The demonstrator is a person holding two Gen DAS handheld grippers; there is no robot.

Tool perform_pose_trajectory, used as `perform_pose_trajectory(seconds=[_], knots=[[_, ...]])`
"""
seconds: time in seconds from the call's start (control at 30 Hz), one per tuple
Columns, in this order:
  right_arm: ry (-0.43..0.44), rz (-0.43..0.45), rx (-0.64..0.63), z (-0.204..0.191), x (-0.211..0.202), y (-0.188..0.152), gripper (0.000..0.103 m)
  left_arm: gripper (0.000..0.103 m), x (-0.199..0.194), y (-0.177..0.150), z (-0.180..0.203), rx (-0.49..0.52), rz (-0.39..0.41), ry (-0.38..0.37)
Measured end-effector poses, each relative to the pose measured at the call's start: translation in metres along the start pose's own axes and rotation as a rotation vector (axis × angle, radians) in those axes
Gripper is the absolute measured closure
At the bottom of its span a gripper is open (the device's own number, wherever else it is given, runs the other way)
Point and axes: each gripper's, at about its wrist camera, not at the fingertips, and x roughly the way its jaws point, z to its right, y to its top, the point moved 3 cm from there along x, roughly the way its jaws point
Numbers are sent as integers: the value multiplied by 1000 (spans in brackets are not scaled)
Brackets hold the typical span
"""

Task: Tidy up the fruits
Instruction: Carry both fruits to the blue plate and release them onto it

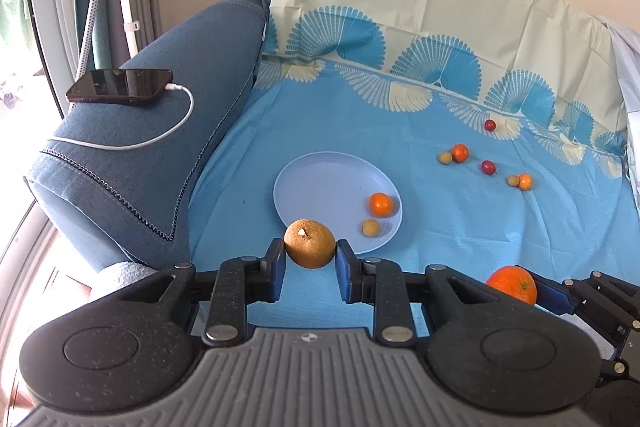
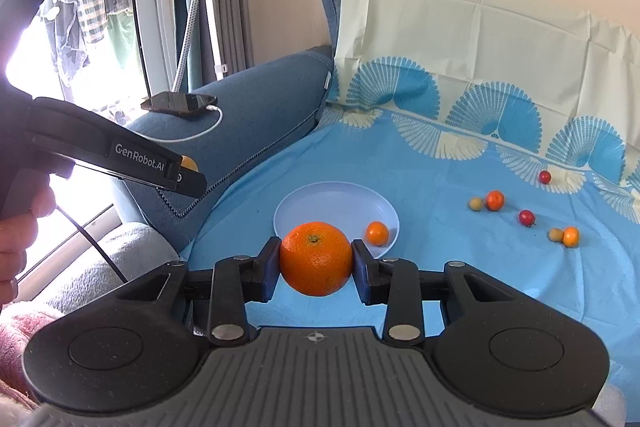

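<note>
Left hand-held gripper [image 1: 310, 259] clamped on a brown fruit [image 1: 309, 243] at the plate's [image 1: 320, 187] near rim, right hand-held gripper [image 2: 316, 263] gripping an orange [image 2: 316, 258] before the plate, 2 small fruits on the plate, 6 scattered beyond it

Brown fruit [image 1: 309, 243] and orange [image 2: 315, 258] held above plate [image 1: 320, 179]; small fruits [image 1: 489, 167] scattered.

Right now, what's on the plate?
On the plate: a small orange and a small tan fruit, both near its right edge. The brown fruit in the left gripper hides part of the near rim.
</note>
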Motion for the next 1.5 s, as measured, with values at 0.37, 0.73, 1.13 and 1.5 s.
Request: perform_pose_trajectory(seconds=[0.37, 0.73, 1.13, 1.5], knots=[[-19, -74, 23, 16, 67, 19, 64, 74, 73, 41, -8, 15, -49, 35], [-31, -168, 26, 35, 172, 31, 64, 74, 177, 66, -6, 38, -154, 71], [-18, -282, -25, 38, 244, 17, 64, 74, 253, 59, -5, 102, -266, 123], [-48, -222, -32, 40, 222, 33, 16, 1, 205, 73, -5, 148, -117, 141]])
